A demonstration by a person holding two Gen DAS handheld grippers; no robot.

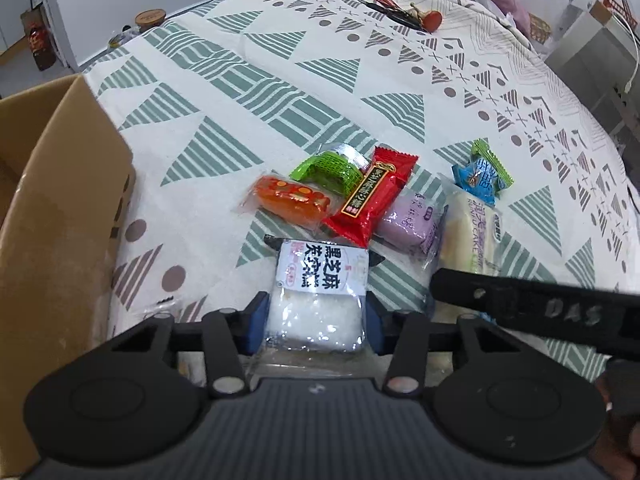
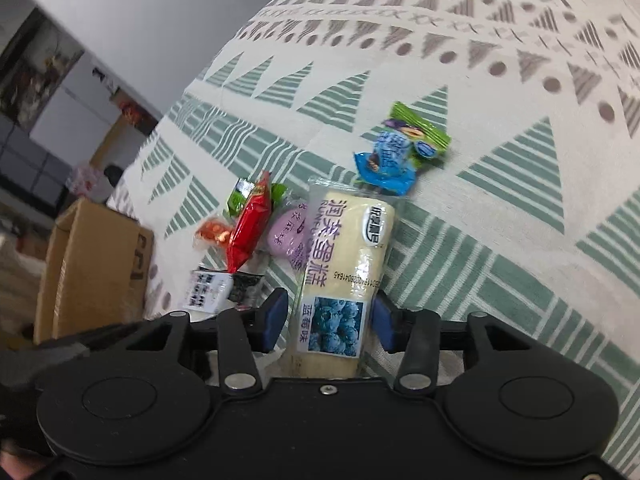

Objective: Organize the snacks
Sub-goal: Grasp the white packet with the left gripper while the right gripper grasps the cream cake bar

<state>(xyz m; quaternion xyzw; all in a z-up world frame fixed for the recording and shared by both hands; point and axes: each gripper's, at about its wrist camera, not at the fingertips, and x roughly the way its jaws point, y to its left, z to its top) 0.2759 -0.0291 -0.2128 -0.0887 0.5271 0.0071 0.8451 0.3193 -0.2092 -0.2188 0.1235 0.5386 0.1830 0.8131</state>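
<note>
My left gripper is shut on a white rice-cake packet with a black-lettered label. My right gripper straddles a long cream blueberry cake roll, its blue pads a little apart from the wrapper on both sides. Beyond lie an orange snack, a green packet, a red packet, a purple cake and a blue-green candy. The cardboard box stands open at the left and also shows in the right wrist view.
The patterned tablecloth covers the table. Red and black items lie at the far edge. A brown-lidded jar stands at the far left corner. White furniture is off to the right.
</note>
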